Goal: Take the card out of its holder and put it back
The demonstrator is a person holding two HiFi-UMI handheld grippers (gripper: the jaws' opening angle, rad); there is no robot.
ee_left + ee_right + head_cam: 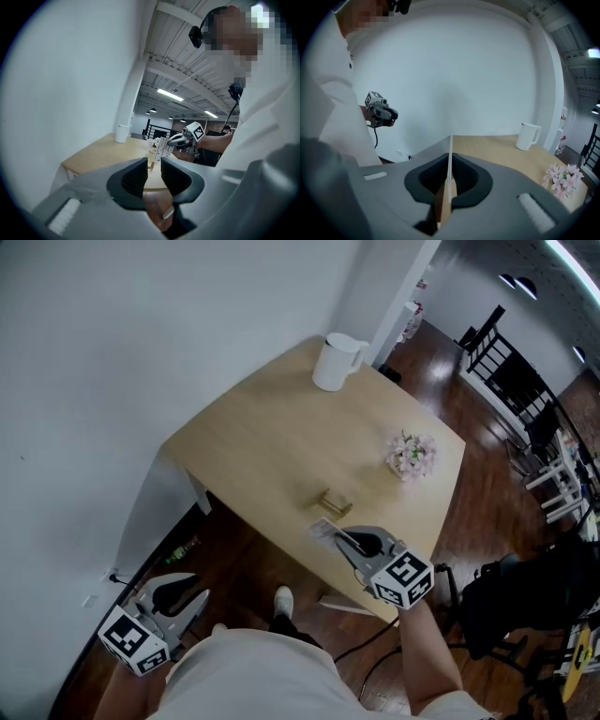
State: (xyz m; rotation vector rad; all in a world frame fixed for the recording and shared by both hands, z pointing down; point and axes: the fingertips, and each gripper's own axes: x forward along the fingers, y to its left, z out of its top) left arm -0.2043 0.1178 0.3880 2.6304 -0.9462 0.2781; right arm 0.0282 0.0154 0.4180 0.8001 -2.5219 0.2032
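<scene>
Between the jaws of my right tool (pixel 450 190) sits the card (pixel 450 157), pinched edge-on with the pads closed flat against both its faces, so the grip looks firm. The small wooden holder (pixel 336 501) stands empty on the worktop (pixel 272 446), just beyond the tool's tips and a little below them. I judge the take-out half done and the return now in hand. Next I need to bring the card's free edge square over the holder and ease it in without tipping the block. My left tool (pixel 154 177) hangs off to the side, clear of the worktop, its jaws a narrow gap apart with nothing between them.
</scene>
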